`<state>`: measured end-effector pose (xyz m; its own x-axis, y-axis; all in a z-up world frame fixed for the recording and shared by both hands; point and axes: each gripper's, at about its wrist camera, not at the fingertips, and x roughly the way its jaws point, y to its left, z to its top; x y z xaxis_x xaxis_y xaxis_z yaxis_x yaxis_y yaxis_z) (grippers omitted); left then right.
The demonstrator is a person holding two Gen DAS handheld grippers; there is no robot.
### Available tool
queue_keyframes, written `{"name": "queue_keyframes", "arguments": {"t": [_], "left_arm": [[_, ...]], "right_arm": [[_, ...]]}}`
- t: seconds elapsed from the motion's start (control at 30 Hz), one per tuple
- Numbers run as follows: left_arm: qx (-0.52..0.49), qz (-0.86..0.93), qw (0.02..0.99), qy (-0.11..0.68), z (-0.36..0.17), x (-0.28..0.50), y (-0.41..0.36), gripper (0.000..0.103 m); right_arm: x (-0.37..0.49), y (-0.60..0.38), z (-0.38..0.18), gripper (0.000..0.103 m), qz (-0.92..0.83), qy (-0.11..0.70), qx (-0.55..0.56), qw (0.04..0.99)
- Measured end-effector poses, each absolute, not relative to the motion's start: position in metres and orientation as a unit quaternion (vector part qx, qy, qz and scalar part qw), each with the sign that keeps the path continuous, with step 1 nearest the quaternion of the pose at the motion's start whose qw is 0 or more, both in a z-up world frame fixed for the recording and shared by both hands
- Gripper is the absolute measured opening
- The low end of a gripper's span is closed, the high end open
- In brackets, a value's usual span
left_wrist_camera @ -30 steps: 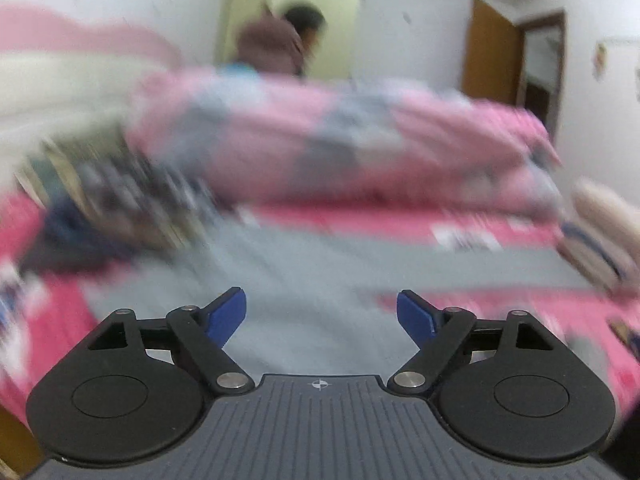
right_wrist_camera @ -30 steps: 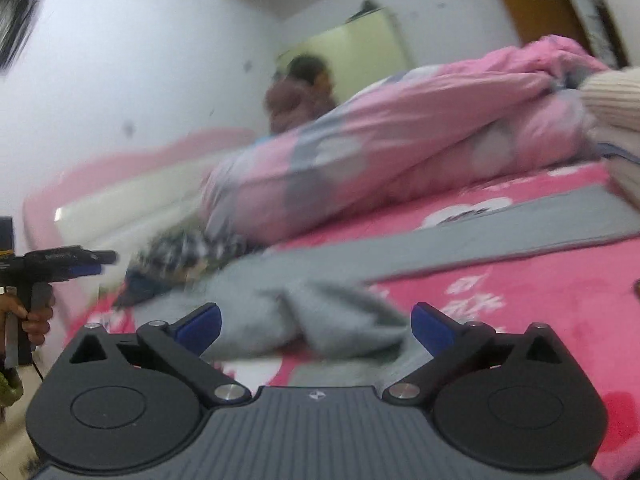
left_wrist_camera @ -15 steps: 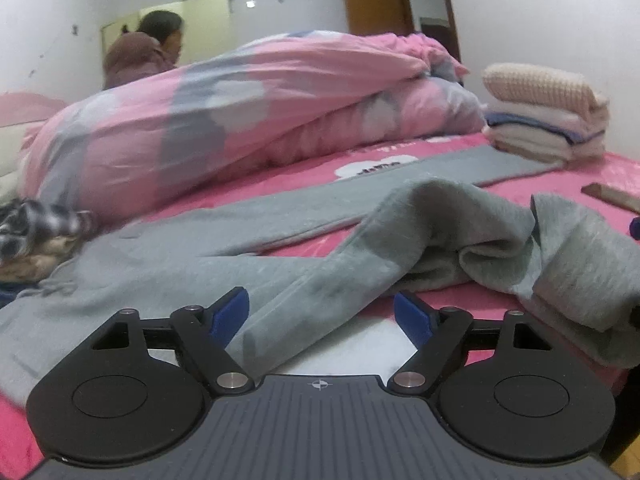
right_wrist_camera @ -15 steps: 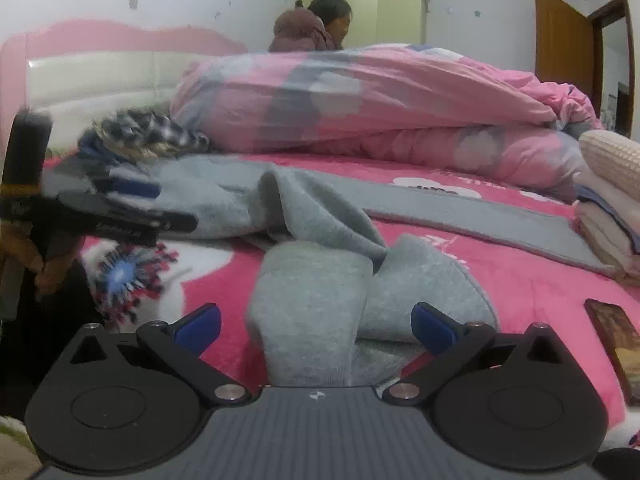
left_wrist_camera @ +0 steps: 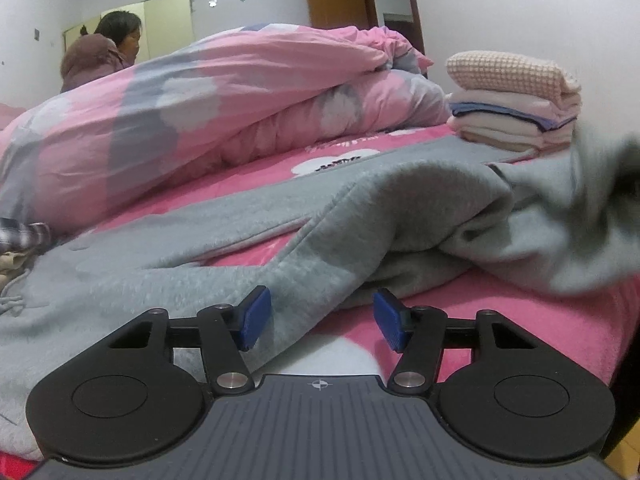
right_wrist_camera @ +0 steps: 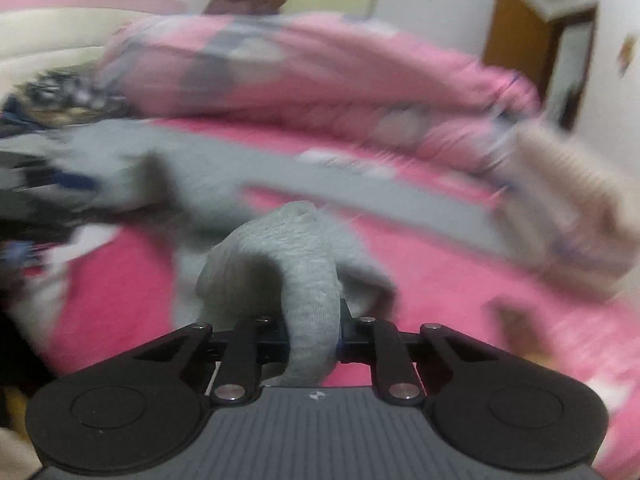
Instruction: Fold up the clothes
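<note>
Grey sweatpants [left_wrist_camera: 224, 232] lie spread across the pink bed sheet [left_wrist_camera: 520, 328], one leg stretched toward the back, the other bunched at the right. My left gripper [left_wrist_camera: 320, 320] is open, its blue pads [left_wrist_camera: 256, 316] straddling the edge of the near leg without pinching it. In the right wrist view my right gripper [right_wrist_camera: 314, 338] is shut on a fold of the grey sweatpants [right_wrist_camera: 308, 264], which rises in a loop above the jaws. That view is blurred by motion.
A rolled pink and grey duvet [left_wrist_camera: 224, 112] lies along the back of the bed. A stack of folded clothes [left_wrist_camera: 516, 100] sits at the back right. A plaid garment [left_wrist_camera: 20, 236] is at the left. A person [left_wrist_camera: 108, 52] stands behind the duvet.
My right gripper has shut on the bunched grey fabric and is moving with it. My left gripper has come lower and closer to the near leg, its fingers narrower apart.
</note>
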<state>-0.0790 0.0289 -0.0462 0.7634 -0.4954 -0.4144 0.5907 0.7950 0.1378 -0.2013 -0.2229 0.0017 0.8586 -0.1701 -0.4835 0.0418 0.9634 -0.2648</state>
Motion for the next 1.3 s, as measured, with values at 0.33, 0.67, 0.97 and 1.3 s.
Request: {"name": "queue_keyframes", "arguments": {"t": [0.33, 0.67, 0.97, 1.3], "left_arm": [[0.094, -0.325, 0.923, 0.181, -0.037, -0.072, 0.033, 0.068], [0.034, -0.396, 0.882, 0.252, -0.028, -0.002, -0.003, 0.077], [0.010, -0.416, 0.868, 0.272, -0.025, -0.005, -0.007, 0.005], [0.115, -0.466, 0.834, 0.273, -0.006, -0.078, 0.011, 0.004]], "right_arm": [[-0.201, -0.285, 0.019, 0.010, -0.150, 0.237, -0.089, 0.956], [-0.221, -0.290, -0.030, 0.013, -0.082, 0.332, 0.004, 0.940], [-0.273, -0.334, -0.010, 0.057, -0.087, 0.253, 0.149, 0.952], [-0.268, -0.352, -0.007, 0.071, 0.022, 0.190, 0.270, 0.944]]}}
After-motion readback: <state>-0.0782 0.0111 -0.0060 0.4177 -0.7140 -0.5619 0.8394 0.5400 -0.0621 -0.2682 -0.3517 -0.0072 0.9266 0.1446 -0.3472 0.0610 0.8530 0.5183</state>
